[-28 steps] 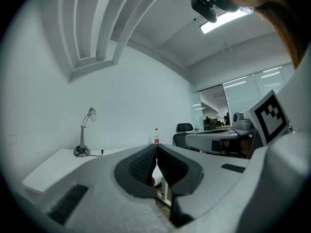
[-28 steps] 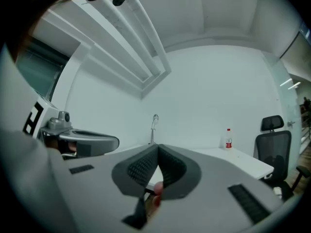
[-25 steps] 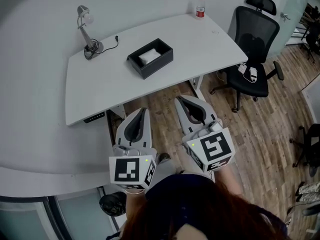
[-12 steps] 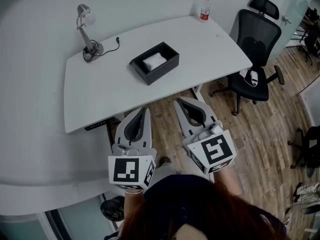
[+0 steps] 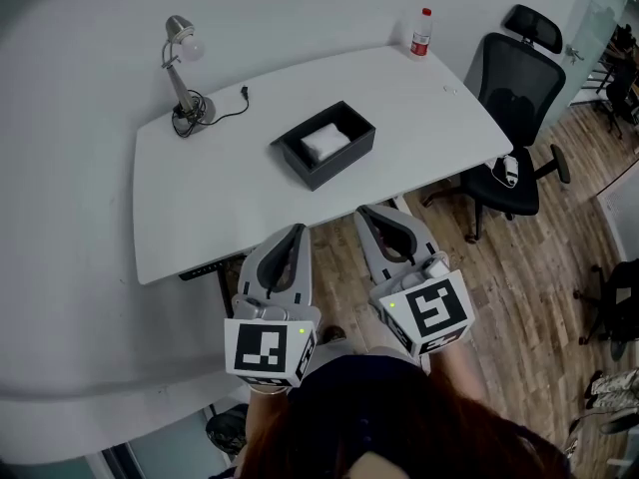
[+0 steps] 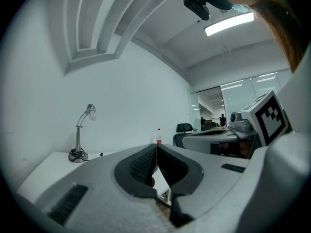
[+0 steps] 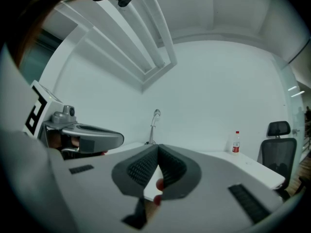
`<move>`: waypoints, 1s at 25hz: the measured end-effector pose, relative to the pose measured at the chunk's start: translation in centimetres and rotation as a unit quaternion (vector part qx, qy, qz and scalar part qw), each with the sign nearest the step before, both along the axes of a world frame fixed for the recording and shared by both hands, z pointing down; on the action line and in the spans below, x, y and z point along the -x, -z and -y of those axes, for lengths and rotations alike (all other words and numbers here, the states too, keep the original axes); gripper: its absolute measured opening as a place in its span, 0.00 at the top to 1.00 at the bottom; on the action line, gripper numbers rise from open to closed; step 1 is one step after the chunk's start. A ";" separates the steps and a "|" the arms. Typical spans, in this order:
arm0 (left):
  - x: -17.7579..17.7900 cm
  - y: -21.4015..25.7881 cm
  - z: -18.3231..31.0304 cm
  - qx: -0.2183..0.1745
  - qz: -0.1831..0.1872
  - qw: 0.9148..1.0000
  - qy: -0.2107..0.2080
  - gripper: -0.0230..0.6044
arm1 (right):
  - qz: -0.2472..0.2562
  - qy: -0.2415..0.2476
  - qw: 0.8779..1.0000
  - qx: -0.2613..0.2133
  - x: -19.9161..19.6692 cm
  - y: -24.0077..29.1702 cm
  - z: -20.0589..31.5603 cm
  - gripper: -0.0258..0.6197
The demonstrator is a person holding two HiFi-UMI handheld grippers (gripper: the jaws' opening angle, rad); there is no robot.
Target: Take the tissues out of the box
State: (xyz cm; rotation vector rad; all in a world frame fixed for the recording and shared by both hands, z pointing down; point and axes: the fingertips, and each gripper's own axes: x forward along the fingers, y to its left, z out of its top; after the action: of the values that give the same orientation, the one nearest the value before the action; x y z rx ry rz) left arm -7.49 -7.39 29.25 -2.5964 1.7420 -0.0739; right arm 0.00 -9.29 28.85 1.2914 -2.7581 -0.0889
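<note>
Head view: I see left tool point(image 5: 296, 233) and right tool point(image 5: 367, 213) closed on nothing (tips meeting), near white tabletop point(image 5: 220, 193); white tissues point(image 5: 324, 140) inside open black rectangular box point(image 5: 341, 167).

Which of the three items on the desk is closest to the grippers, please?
The black box, holding tissues, in the middle of the desk; the lamp and the bottle stand by its far edge.

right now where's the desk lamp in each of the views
Head view: desk lamp, upper left, at the white desk's far left corner.
Left gripper view: left of centre, low.
Right gripper view: centre, just below the middle.
Shared landmark: red-labelled bottle, right of the lamp in every view.
</note>
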 end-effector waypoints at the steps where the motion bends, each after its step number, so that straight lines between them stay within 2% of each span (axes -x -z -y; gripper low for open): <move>1: 0.3 0.0 0.2 0.000 0.000 1.000 -0.001 0.92 | -0.002 -0.002 1.000 0.000 0.2 0.0 0.2 0.93; 9: 2.3 0.5 1.5 -0.002 -0.002 1.000 -0.009 0.92 | -0.013 -0.016 1.000 0.001 1.5 0.2 1.3 0.93; 25: 2.9 -0.6 4.4 0.007 -0.010 1.000 -0.026 0.92 | -0.044 -0.030 0.999 0.004 2.5 -0.5 5.1 0.93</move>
State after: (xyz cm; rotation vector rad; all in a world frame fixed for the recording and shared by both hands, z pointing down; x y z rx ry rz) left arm -10.43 -11.81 29.81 -2.6593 1.6843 -0.0607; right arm -2.46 -14.38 29.39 1.3348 -2.6407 -0.1278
